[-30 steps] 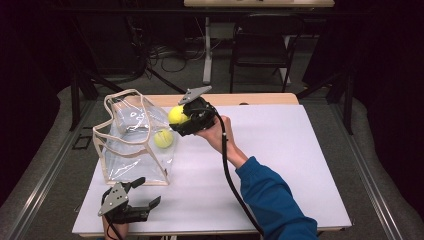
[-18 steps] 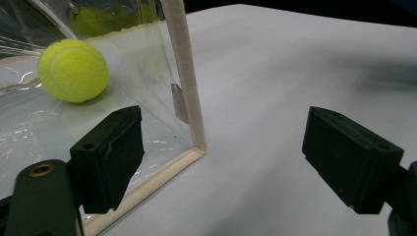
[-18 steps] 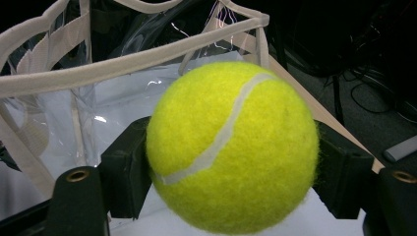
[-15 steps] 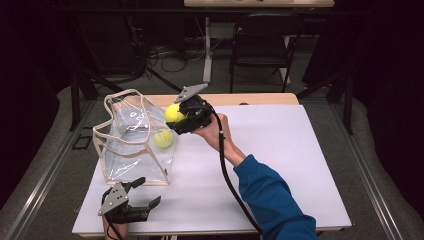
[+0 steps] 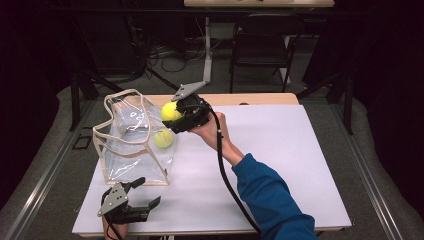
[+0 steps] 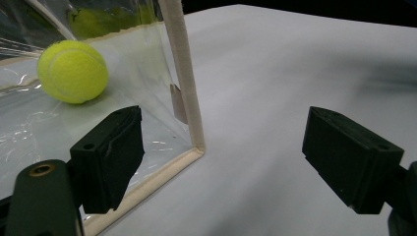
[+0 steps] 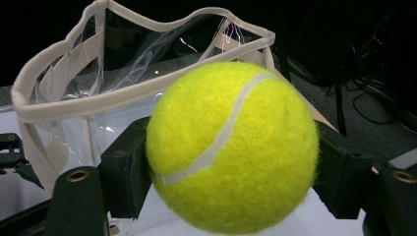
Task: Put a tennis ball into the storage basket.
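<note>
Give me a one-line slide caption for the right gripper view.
Right tongs grip a tennis ball before the open clear bag.

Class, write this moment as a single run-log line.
right gripper: shut on ball, beside bag rim | left gripper: open, holds nothing, near bag corner | second ball: inside bag

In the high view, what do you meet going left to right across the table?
Clear bag → tennis ball inside the bag → right gripper clamped on a second tennis ball → hand → blue sleeve.
</note>
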